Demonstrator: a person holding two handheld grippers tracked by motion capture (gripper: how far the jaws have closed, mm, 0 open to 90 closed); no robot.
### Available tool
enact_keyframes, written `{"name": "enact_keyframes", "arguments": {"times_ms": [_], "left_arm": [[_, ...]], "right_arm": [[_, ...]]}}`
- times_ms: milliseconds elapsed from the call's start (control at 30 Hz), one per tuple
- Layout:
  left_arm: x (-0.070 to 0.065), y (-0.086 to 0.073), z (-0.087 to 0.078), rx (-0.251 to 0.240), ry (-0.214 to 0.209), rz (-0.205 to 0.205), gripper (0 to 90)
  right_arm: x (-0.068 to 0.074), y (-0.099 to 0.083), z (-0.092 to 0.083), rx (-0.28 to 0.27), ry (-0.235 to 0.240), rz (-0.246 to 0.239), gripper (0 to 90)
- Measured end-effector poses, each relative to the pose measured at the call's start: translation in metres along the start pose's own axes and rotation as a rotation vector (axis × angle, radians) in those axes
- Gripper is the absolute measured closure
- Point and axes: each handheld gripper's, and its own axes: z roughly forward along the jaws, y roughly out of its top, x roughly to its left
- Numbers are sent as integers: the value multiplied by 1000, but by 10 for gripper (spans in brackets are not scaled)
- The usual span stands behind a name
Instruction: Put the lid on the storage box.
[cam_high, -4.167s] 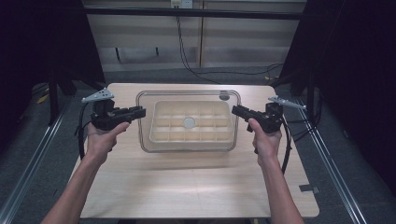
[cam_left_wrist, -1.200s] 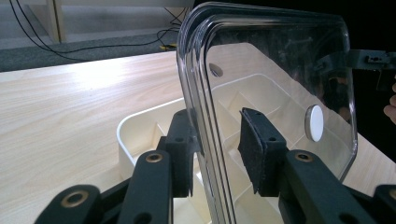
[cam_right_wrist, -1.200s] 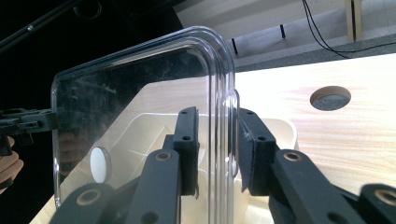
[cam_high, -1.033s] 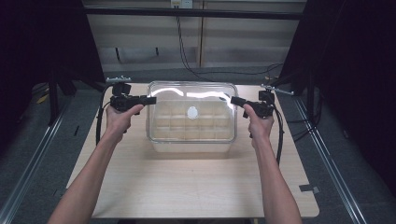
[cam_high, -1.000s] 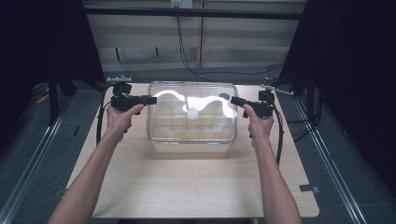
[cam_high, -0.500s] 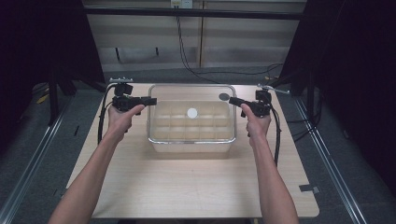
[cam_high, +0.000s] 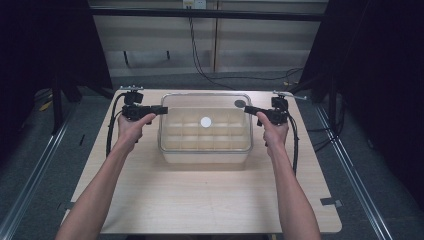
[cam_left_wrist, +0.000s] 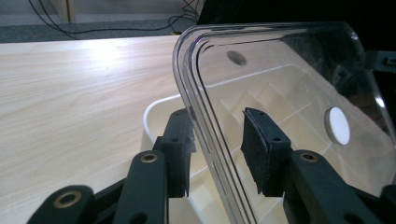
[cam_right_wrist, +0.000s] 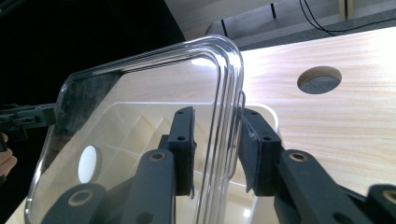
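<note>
— Looking at the clear lid (cam_high: 205, 121): what is it like, and where does it sit?

— Transparent plastic with rounded corners, a raised double rim and a white round disc (cam_high: 206, 121) near its middle. It hangs between the two grippers, lifted above the cream compartment tray (cam_high: 205, 150) and roughly level over it.

— And the left gripper (cam_left_wrist: 215, 148)?

— Its jaws straddle the lid's rim, one pad outside and one inside. A gap remains on each side of the plastic, so whether they actually press it, I cannot tell.

— The right gripper (cam_right_wrist: 214, 149)?

— Same stance on the opposite short edge: rim between the pads, partly open, contact uncertain.

— Room around them?

— Outside each outer finger lies bare wooden table (cam_high: 200, 200); a round hole (cam_right_wrist: 319, 79) sits beyond the right gripper's outer finger, well apart. Below the fingertips is the tray's white rim, near but not touching.
</note>
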Motion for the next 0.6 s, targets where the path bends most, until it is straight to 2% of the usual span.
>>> {"name": "enact_keyframes", "arguments": {"times_ms": [167,233,333,500,600], "left_arm": [[1,-1,2,4,5,-7,637],[4,-3,3,12,-1,-17,635],[6,-4,4,9,-8,-26,635],[10,-6,9,24,-18,-31,620],[11,-6,9,27,-20,-25,617]], "right_arm": [[-1,-2,4,2,-17,-5,666],[0,-4,8,9,-53,-13,658],[0,-4,9,8,-52,-10,658],[0,-6,13,10,-76,0,650],[-2,-7,15,16,-80,3,645]]}}
